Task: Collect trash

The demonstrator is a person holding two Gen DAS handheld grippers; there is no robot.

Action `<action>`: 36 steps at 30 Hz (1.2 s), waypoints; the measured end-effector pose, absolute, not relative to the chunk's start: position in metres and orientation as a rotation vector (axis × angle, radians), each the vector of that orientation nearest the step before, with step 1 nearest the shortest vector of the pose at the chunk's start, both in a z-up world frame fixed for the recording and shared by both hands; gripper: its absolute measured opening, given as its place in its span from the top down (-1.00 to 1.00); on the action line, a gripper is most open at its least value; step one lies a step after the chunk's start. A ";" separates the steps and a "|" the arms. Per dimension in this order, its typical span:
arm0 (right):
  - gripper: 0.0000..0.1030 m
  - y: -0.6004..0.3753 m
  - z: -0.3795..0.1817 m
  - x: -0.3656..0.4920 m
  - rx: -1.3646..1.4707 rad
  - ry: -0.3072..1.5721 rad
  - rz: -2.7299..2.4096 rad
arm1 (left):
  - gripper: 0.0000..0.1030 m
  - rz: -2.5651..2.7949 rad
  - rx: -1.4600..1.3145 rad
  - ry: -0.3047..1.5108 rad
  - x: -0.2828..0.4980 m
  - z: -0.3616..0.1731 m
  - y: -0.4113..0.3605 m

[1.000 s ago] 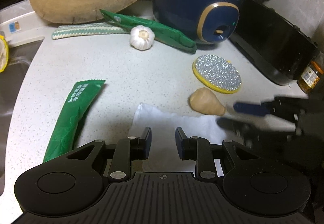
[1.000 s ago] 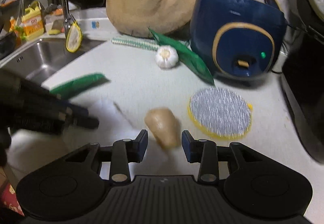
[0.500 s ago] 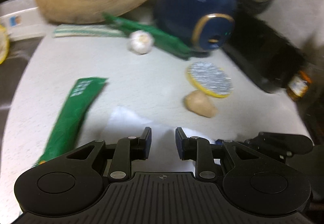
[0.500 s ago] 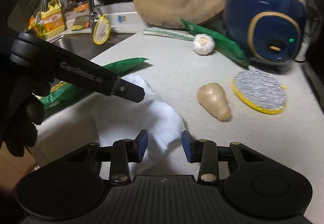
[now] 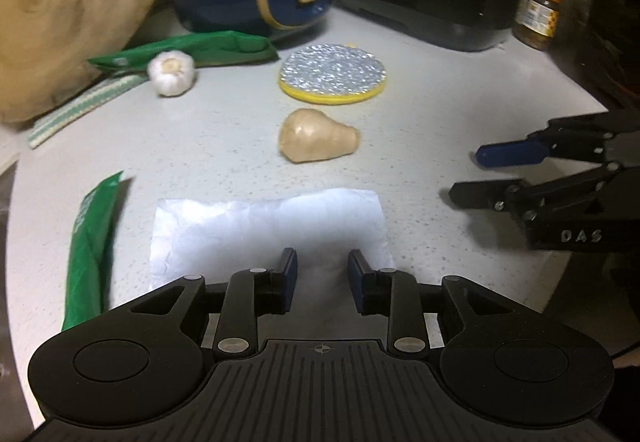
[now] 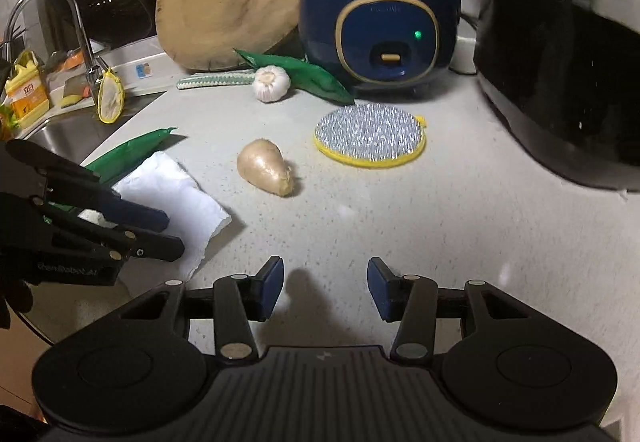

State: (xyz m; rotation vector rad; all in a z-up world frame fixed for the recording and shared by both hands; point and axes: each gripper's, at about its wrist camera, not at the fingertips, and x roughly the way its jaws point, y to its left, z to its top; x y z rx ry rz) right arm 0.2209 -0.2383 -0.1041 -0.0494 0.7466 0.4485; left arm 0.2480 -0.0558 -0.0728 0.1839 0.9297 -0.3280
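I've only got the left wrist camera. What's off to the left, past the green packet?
Observer: A sink with a faucet, seen from the right wrist.
Operator: How does my left gripper sit on the tissue?
Observer: The left gripper reaches over the near edge of the tissue. Its jaws are opening and nothing is pinched. I cannot tell whether it touches.
Operator: Anything in the right gripper?
Observer: Nothing. The right gripper is opening its jaws, with only bare counter between them.
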 end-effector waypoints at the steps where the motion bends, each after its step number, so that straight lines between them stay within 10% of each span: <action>1: 0.08 -0.239 -0.105 0.220 -0.047 0.748 0.450 | 0.13 -0.347 0.169 0.938 0.250 -0.073 -0.054; 30: -1.00 -0.212 -0.114 0.207 -0.164 0.746 0.511 | -0.48 -0.153 0.087 0.934 0.261 -0.078 -0.033; 32: -1.00 -0.212 -0.112 0.207 -0.161 0.762 0.504 | -0.38 -0.136 0.073 0.900 0.256 -0.080 -0.032; 34: -1.00 -0.211 -0.111 0.209 -0.162 0.781 0.509 | 0.50 -0.097 0.067 0.851 0.247 -0.080 -0.029; 36: -1.00 -0.212 -0.110 0.212 -0.154 0.795 0.512 | 0.66 -0.077 0.045 0.842 0.246 -0.080 -0.027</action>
